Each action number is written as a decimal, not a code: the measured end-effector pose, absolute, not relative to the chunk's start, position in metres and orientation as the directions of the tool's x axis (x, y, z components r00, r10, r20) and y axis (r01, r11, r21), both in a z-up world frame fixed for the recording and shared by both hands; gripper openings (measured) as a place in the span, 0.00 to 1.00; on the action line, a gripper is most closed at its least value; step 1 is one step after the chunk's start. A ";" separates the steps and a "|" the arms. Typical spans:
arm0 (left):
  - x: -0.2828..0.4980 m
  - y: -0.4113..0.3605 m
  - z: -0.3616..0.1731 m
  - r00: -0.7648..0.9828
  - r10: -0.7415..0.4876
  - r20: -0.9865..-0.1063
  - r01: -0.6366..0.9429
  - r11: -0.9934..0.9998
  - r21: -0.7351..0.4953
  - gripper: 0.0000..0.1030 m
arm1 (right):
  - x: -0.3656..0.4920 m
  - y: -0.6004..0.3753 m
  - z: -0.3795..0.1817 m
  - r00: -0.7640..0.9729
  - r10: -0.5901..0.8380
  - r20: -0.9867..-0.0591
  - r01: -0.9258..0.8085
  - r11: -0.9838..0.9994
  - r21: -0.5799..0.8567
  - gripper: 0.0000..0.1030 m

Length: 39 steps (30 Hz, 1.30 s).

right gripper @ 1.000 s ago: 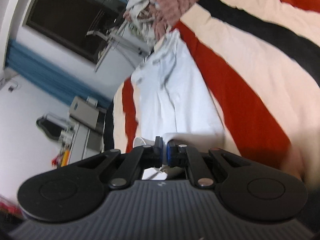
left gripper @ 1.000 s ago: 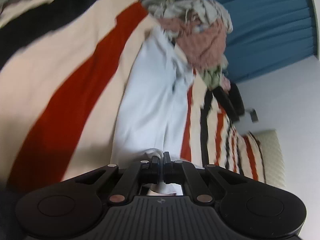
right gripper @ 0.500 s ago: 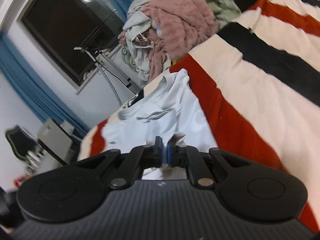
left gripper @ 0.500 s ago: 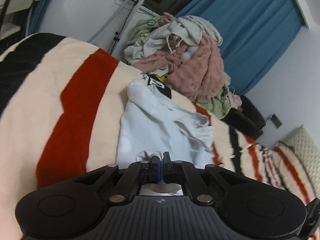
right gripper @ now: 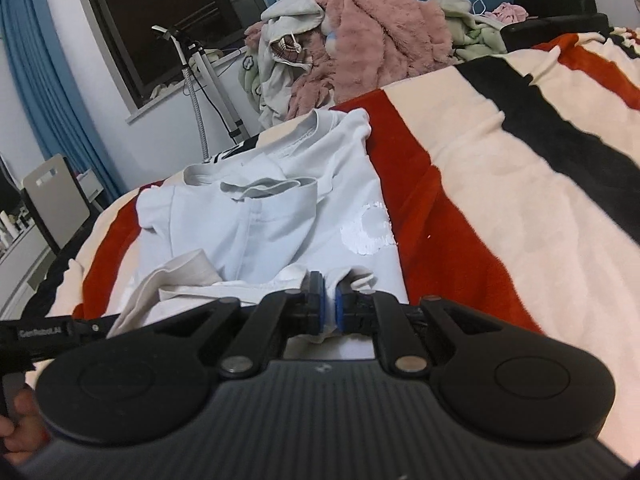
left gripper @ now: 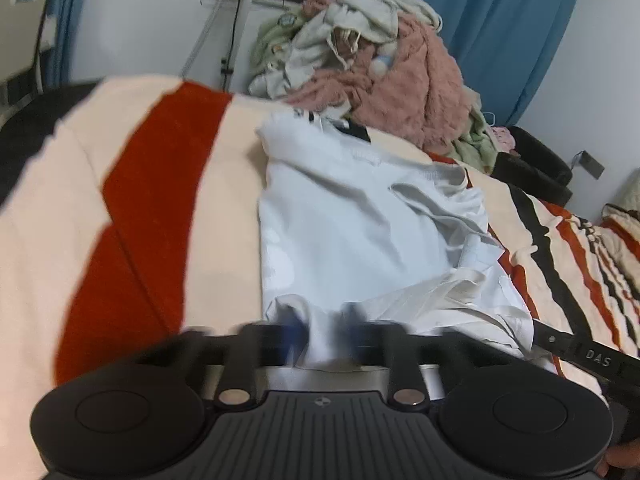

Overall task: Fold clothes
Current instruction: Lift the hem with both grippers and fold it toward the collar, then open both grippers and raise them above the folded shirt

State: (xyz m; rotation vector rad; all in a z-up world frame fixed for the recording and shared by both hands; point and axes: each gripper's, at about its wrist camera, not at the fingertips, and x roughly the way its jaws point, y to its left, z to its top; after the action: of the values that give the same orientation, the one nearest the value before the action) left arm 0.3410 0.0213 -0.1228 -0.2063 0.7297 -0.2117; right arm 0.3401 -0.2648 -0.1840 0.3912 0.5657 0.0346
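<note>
A pale blue T-shirt [left gripper: 360,232] lies on the striped blanket, its collar at the far end; it also shows in the right wrist view [right gripper: 260,224]. Its near hem is folded back over the body. My left gripper [left gripper: 322,336] is at the near hem, blurred, its fingers apart with cloth between them. My right gripper [right gripper: 327,308] is shut on the shirt's hem, a pinch of cloth between its blue pads. The other gripper's strap shows at each view's edge.
A red, cream and black striped blanket [right gripper: 500,184] covers the bed. A heap of unfolded clothes [left gripper: 380,60] with a pink fleece lies beyond the shirt's collar. A stand [right gripper: 192,80] and a window are behind; blue curtains [left gripper: 500,20] hang at the right.
Both grippers carried the hem forward over the shirt and levelled out. My left gripper's fingers have moved apart from shut; my right gripper stays shut on the hem.
</note>
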 end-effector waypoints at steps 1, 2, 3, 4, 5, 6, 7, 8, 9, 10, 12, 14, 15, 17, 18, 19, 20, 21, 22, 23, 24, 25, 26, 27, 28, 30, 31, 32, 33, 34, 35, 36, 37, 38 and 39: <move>0.333 0.021 -0.115 0.742 -0.257 -0.620 0.123 0.960 -0.250 0.66 | 0.335 -0.263 -0.179 0.849 0.136 -0.511 0.066 0.932 0.358 0.23; 0.326 0.020 -0.107 0.756 -0.254 -0.604 0.130 0.962 -0.241 0.68 | 0.330 -0.261 -0.174 0.852 0.134 -0.506 0.057 0.937 0.345 0.46; 0.318 0.019 -0.099 0.766 -0.254 -0.590 0.143 0.963 -0.229 0.70 | 0.325 -0.259 -0.168 0.856 0.133 -0.499 0.048 0.942 0.333 0.73; 0.309 0.017 -0.091 0.776 -0.252 -0.579 0.152 0.964 -0.217 0.74 | 0.315 -0.258 -0.162 0.867 0.132 -0.481 0.037 0.945 0.326 0.82; 0.300 0.015 -0.083 0.786 -0.250 -0.566 0.157 0.966 -0.207 0.76 | 0.306 -0.256 -0.156 0.877 0.131 -0.462 0.027 0.948 0.318 0.88; 0.291 0.014 -0.076 0.795 -0.249 -0.553 0.163 0.966 -0.201 0.78 | 0.297 -0.255 -0.150 0.886 0.131 -0.446 0.015 0.951 0.310 0.87; 0.280 0.013 -0.068 0.804 -0.250 -0.540 0.170 0.966 -0.193 0.79 | 0.289 -0.253 -0.144 0.887 0.139 -0.440 -0.001 0.955 0.298 0.87; 0.271 0.012 -0.062 0.809 -0.248 -0.533 0.175 0.967 -0.184 0.79 | 0.282 -0.252 -0.139 0.889 0.144 -0.434 -0.016 0.958 0.286 0.87; 0.261 0.011 -0.056 0.815 -0.245 -0.526 0.179 0.968 -0.174 0.79 | 0.273 -0.250 -0.133 0.895 0.140 -0.423 -0.024 0.963 0.269 0.87; 0.250 0.011 -0.050 0.820 -0.242 -0.518 0.182 0.970 -0.163 0.79 | 0.264 -0.248 -0.128 0.902 0.135 -0.411 -0.029 0.967 0.252 0.87; 0.229 0.012 -0.039 0.833 -0.234 -0.502 0.187 0.972 -0.144 0.81 | 0.247 -0.246 -0.117 0.913 0.131 -0.387 -0.039 0.971 0.235 0.87; 0.208 0.015 -0.029 0.845 -0.225 -0.485 0.185 0.974 -0.129 0.82 | 0.231 -0.245 -0.109 0.921 0.129 -0.369 -0.043 0.972 0.232 0.87; 0.197 0.016 -0.025 0.851 -0.221 -0.477 0.185 0.975 -0.122 0.83 | 0.224 -0.245 -0.106 0.923 0.128 -0.362 -0.043 0.972 0.232 0.87; 0.178 0.019 -0.017 0.861 -0.215 -0.461 0.179 0.976 -0.120 0.84 | 0.209 -0.242 -0.099 0.930 0.127 -0.345 -0.050 0.973 0.225 0.87; 0.168 0.021 -0.013 0.867 -0.212 -0.451 0.178 0.977 -0.118 0.84 | 0.202 -0.240 -0.095 0.934 0.126 -0.335 -0.053 0.974 0.218 0.87; 0.159 0.022 -0.010 0.872 -0.210 -0.443 0.177 0.977 -0.115 0.85 | 0.195 -0.238 -0.092 0.938 0.124 -0.324 -0.056 0.976 0.212 0.87; 0.149 0.023 -0.008 0.876 -0.208 -0.435 0.177 0.978 -0.111 0.85 | 0.187 -0.236 -0.089 0.942 0.121 -0.313 -0.057 0.977 0.206 0.87; 0.140 0.025 -0.006 0.880 -0.207 -0.428 0.177 0.978 -0.109 0.86 | 0.178 -0.233 -0.089 0.945 0.121 -0.305 -0.059 0.977 0.206 0.87; 0.131 0.026 -0.005 0.882 -0.206 -0.423 0.176 0.978 -0.111 0.86 | 0.170 -0.231 -0.088 0.947 0.121 -0.297 -0.060 0.977 0.205 0.87; 0.123 0.028 -0.005 0.883 -0.208 -0.420 0.175 0.978 -0.117 0.86 | 0.161 -0.229 -0.087 0.950 0.120 -0.289 -0.062 0.977 0.204 0.87; 0.115 0.029 -0.004 0.884 -0.211 -0.418 0.174 0.977 -0.124 0.86 | 0.153 -0.227 -0.086 0.952 0.120 -0.282 -0.063 0.977 0.204 0.87; 0.107 0.030 -0.005 0.883 -0.215 -0.417 0.177 0.976 -0.128 0.87 | 0.144 -0.225 -0.085 0.954 0.120 -0.274 -0.065 0.977 0.202 0.87; 0.101 0.030 -0.006 0.882 -0.218 -0.417 0.181 0.975 -0.128 0.87 | 0.136 -0.222 -0.087 0.956 0.120 -0.268 -0.069 0.979 0.194 0.87; 0.095 0.029 -0.008 0.881 -0.222 -0.418 0.186 0.975 -0.125 0.87 | 0.128 -0.219 -0.089 0.957 0.120 -0.263 -0.072 0.980 0.186 0.87; 0.091 0.028 -0.010 0.878 -0.227 -0.422 0.194 0.974 -0.121 0.87 | 0.121 -0.216 -0.090 0.957 0.118 -0.263 -0.071 0.981 0.181 0.87; 0.087 0.027 -0.015 0.867 -0.245 -0.435 0.211 0.969 -0.125 0.88 | 0.112 -0.213 -0.092 0.958 0.115 -0.263 -0.064 0.979 0.194 0.87; 0.088 0.026 -0.018 0.860 -0.254 -0.442 0.220 0.967 -0.128 0.88 | 0.110 -0.213 -0.092 0.959 0.116 -0.260 -0.064 0.977 0.201 0.87; 0.088 0.024 -0.020 0.855 -0.260 -0.448 0.227 0.966 -0.128 0.88 | 0.109 -0.212 -0.092 0.960 0.111 -0.257 -0.061 0.979 0.194 0.87; 0.089 0.022 -0.022 0.854 -0.259 -0.452 0.228 0.966 -0.123 0.88 | 0.109 -0.211 -0.092 0.961 0.105 -0.255 -0.058 0.981 0.187 0.87; 0.091 0.021 -0.024 0.851 -0.259 -0.457 0.228 0.966 -0.124 0.88 | 0.109 -0.210 -0.092 0.963 0.099 -0.252 -0.055 0.982 0.179 0.87; 0.092 0.021 -0.026 0.848 -0.259 -0.462 0.228 0.966 -0.124 0.88 | 0.110 -0.209 -0.093 0.964 0.090 -0.251 -0.049 0.985 0.167 0.87; 0.094 0.020 -0.028 0.846 -0.259 -0.466 0.227 0.966 -0.125 0.88 | 0.112 -0.210 -0.093 0.964 0.081 -0.255 -0.039 0.986 0.163 0.87; 0.096 0.019 -0.030 0.843 -0.259 -0.471 0.226 0.966 -0.127 0.88 | 0.113 -0.212 -0.094 0.963 0.073 -0.258 -0.031 0.986 0.162 0.87; 0.098 0.020 -0.032 0.840 -0.259 -0.476 0.224 0.966 -0.131 0.88 | 0.115 -0.213 -0.095 0.962 0.071 -0.264 -0.026 0.985 0.171 0.87; 0.100 0.020 -0.034 0.837 -0.260 -0.482 0.221 0.966 -0.137 0.88 | 0.116 -0.215 -0.096 0.960 0.069 -0.270 -0.020 0.983 0.181 0.87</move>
State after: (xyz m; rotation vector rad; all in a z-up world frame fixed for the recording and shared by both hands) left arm 0.0998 0.0202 -0.0340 -0.0769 0.5208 -0.2549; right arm 0.1162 -0.2153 -0.0960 0.1775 0.2788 0.0458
